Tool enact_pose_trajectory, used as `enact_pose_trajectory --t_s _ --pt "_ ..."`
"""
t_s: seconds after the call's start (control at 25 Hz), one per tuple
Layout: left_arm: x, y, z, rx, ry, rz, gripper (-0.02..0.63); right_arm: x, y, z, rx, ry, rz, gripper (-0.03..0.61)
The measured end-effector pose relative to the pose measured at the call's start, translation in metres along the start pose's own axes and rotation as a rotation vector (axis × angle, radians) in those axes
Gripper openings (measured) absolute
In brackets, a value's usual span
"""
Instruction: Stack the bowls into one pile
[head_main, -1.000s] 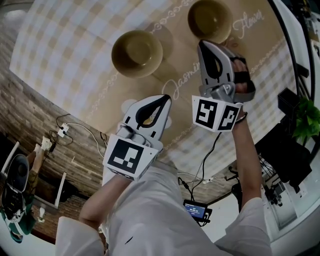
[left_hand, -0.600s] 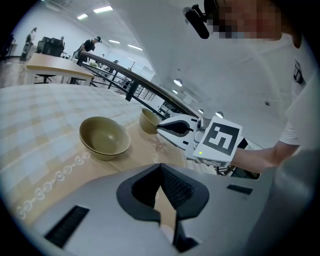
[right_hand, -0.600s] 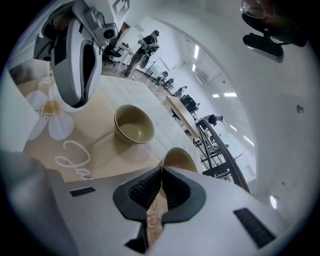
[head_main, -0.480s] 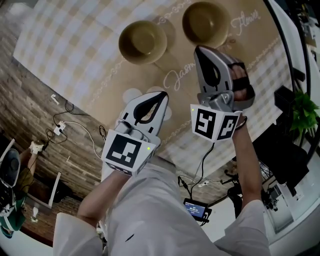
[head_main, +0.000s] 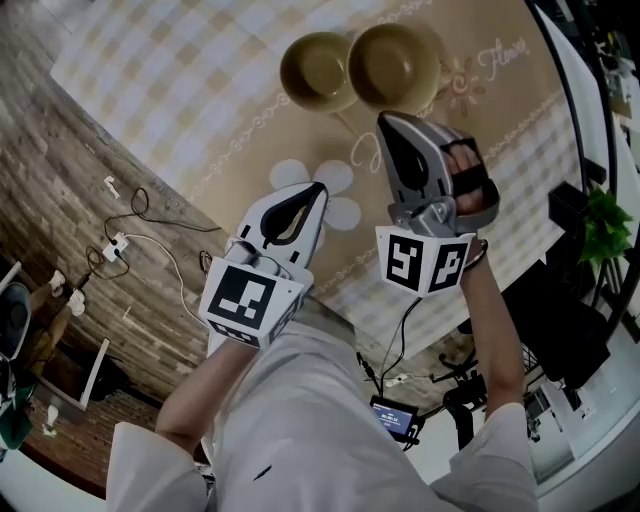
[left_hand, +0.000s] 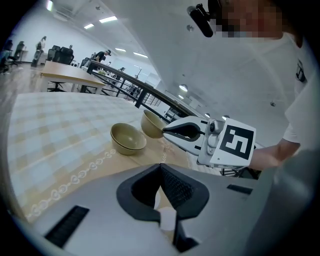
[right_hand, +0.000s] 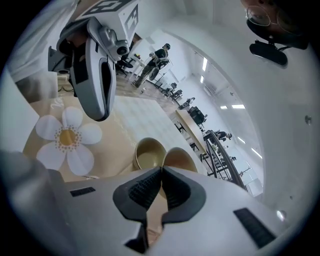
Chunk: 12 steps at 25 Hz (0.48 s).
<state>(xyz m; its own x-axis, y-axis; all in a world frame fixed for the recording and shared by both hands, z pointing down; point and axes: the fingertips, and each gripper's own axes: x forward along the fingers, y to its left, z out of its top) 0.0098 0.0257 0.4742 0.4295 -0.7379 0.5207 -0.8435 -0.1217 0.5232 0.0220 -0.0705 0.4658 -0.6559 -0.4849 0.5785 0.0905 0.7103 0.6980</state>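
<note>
Bowls, left bowl (head_main: 318, 70) and right bowl (head_main: 395, 65), sit upright with rims apparently touching on the tablecloth (head_main: 200, 80) ahead of both tools, right gripper (head_main: 386, 122) nearer, left gripper (head_main: 316, 190) further back, both with jaws pressed together, empty.

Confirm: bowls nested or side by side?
Side by side, not nested. In the head view, the left bowl and right bowl both sit upright on the tablecloth, rims close together.

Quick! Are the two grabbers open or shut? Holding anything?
Left gripper: closed, holding nothing.
Right gripper: closed, holding nothing.
</note>
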Motion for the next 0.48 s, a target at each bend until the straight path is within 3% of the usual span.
enact_pose_trajectory --t_s 0.48 --pt "-0.033 0.027 -0.009 -0.042 -0.033 0.062 0.017 0.024 0.034 0.043 -0.043 -0.058 0.089 0.038"
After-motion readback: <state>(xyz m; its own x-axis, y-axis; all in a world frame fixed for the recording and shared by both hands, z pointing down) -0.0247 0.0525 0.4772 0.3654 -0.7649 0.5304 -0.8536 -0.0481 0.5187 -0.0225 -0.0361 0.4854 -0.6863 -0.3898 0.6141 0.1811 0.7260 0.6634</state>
